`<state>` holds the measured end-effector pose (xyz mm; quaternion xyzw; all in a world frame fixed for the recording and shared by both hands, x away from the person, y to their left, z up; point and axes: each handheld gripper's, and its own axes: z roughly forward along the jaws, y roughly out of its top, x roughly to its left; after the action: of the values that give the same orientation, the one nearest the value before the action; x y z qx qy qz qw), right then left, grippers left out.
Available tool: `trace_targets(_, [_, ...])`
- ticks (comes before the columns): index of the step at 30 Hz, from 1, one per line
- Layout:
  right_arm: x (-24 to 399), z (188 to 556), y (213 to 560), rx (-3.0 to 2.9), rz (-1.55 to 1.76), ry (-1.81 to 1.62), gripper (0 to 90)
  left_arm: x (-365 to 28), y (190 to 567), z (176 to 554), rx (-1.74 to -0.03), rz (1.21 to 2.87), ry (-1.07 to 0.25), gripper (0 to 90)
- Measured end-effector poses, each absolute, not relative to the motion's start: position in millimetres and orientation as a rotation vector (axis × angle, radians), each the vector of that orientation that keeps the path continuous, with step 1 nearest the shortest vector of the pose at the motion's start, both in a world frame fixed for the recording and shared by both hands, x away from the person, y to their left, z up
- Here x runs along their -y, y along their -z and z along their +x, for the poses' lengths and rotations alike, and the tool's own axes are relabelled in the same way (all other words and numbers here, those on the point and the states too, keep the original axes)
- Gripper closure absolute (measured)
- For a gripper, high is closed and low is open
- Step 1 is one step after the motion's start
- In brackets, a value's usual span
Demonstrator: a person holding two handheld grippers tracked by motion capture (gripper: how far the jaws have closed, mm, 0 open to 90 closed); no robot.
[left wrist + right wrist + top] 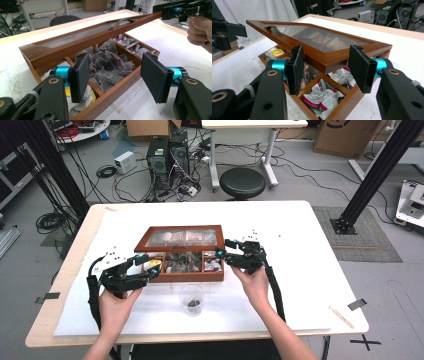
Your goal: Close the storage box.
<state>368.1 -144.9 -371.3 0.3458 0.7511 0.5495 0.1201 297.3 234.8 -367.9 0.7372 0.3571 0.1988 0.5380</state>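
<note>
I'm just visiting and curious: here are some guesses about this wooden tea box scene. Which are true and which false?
1. The wooden box has its glass lid partly raised. True.
2. The middle compartment holds pyramid tea bags. True.
3. The plastic cup stands inside the box. False: it stands on the table in front of the box.
4. The left gripper is clamped on a tea bag. False: its jaws stand open with nothing between the pads.
5. The box is all one undivided space. False: it has dividers.
</note>
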Motion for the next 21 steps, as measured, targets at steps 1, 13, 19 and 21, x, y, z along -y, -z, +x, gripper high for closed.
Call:
trace_targets(1, [144.7, 367.2, 372.4, -2.194, 1.008, -1.605, 48.0, -234.8, 368.0, 296.4, -0.85, 1.751, -0.471, 40.4])
trace_targets(13, [144.1, 362.6, 379.3, -2.187, 1.005, -1.598, 48.2, -240.2, 369.8, 288.2, -0.851, 1.751, -0.475, 40.4])
trace_targets(19, [143.3, 359.6, 384.1, -2.189, 0.996, -1.577, 48.3, -244.1, 371.8, 284.7, -0.854, 1.75, -0.477, 40.4])
trace_targets(21, [143.0, 358.1, 386.4, -2.188, 0.997, -1.575, 48.4, -244.8, 372.3, 284.1, -0.855, 1.749, -0.477, 40.4])
